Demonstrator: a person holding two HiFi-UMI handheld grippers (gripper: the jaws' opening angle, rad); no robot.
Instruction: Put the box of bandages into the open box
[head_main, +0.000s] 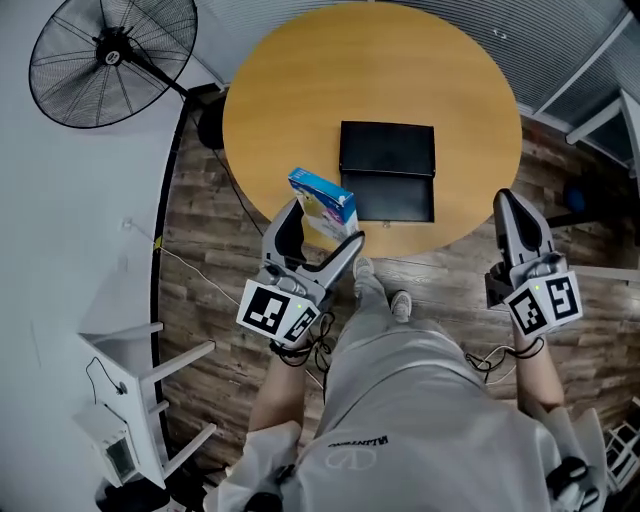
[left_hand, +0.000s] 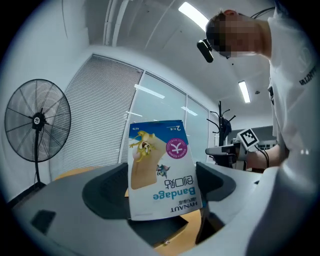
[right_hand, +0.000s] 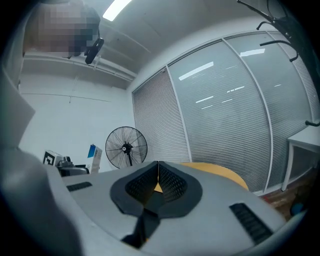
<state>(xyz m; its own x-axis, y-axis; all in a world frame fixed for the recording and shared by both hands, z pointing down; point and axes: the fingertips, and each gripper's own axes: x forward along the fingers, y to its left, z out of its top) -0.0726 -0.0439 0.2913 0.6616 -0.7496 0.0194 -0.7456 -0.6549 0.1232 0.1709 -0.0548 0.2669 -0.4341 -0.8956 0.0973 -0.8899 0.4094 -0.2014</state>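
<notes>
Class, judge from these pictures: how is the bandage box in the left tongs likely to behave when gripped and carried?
The bandage box looks like thin printed card, so it is probably light and may dent under a hard squeeze. Its flat, smooth-looking faces might slip between the left tongs. Held near one end, it could pivot.

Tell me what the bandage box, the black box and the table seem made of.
The bandage box: thin printed cardboard, slightly glossy, sharp folded edges. The black box: matte, flat dull faces; card or plastic, unclear. The table: smooth tan top, likely wood laminate; no grain visible.
</notes>
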